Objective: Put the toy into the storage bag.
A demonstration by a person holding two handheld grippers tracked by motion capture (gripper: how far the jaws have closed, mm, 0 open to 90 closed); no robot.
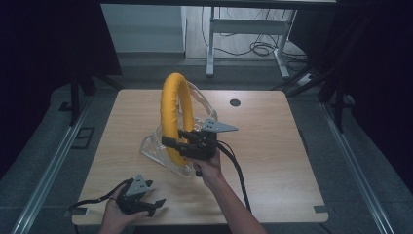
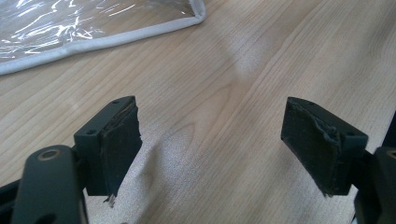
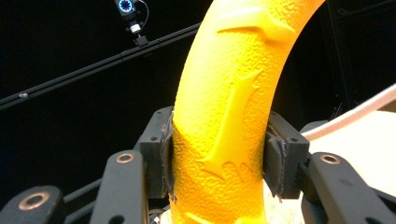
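Left gripper [image 1: 155, 204] low over the pale wooden table [image 1: 272, 146] near its front edge, jaws wide apart, clear plastic bag [image 1: 158, 146] at centre, upright textured yellow ring [image 1: 171, 114] rising from it, right gripper [image 1: 171, 140] clamped on its lower arc.

The high view looks forward and down over the whole desk [image 1: 272, 146]. The left gripper view sits low and close, facing across its wood toward a clear bag [image 2: 70, 28] (also mid-desk from above). The right gripper view tilts upward, very near a yellow ring [image 3: 229, 107].
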